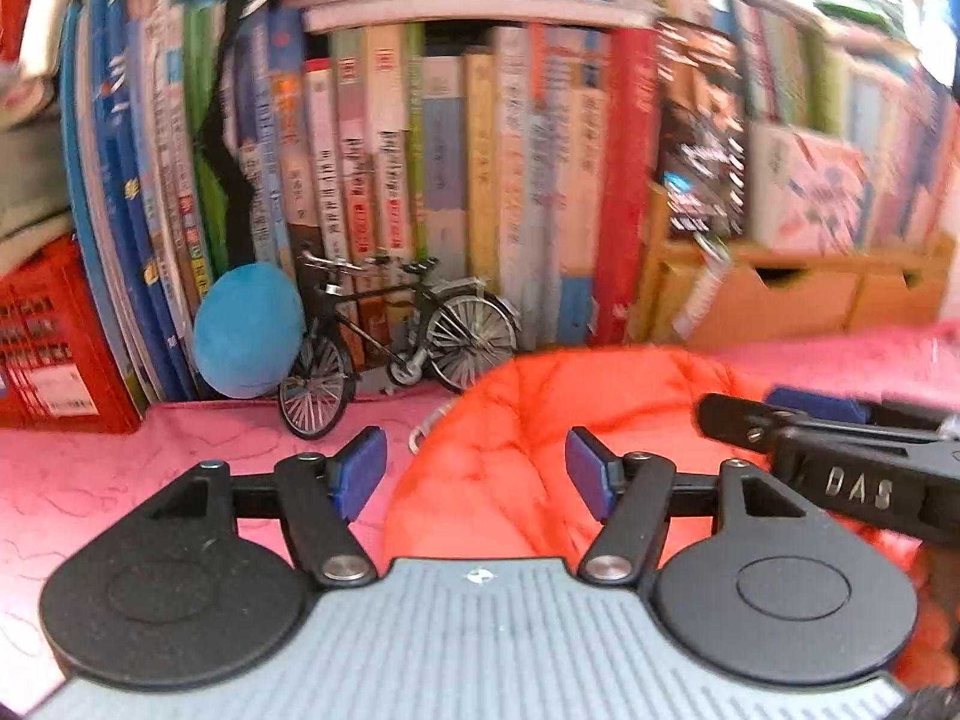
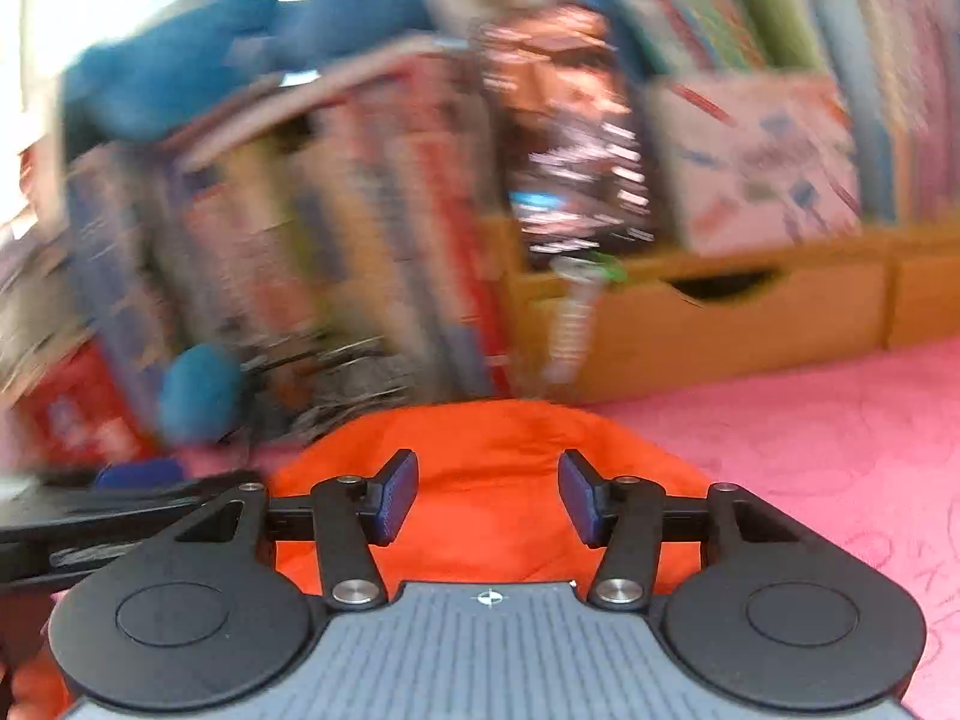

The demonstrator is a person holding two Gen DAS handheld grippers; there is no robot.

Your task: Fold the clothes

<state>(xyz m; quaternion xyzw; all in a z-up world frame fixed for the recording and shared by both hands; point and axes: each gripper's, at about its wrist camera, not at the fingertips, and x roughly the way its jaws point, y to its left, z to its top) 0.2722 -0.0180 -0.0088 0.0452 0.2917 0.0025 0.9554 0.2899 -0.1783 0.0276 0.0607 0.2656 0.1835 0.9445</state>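
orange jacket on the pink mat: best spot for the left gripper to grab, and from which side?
Probably the rounded left edge of the orange jacket, coming in from the left over the pink mat. The fabric is puffy and bunched, that edge lies free, and the open left gripper sits just above it. The right gripper, also open, covers the other side.

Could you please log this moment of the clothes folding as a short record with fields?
surface: pink cloth
garment: orange jacket, bunched up on the cloth, not yet folded flat
left tool: open, above the jacket, holding nothing
right tool: open, above the jacket, holding nothing
backdrop: row of books, wooden drawers
nearby items: model bicycle, blue ball, red crate
image quality: right wrist view heavily blurred
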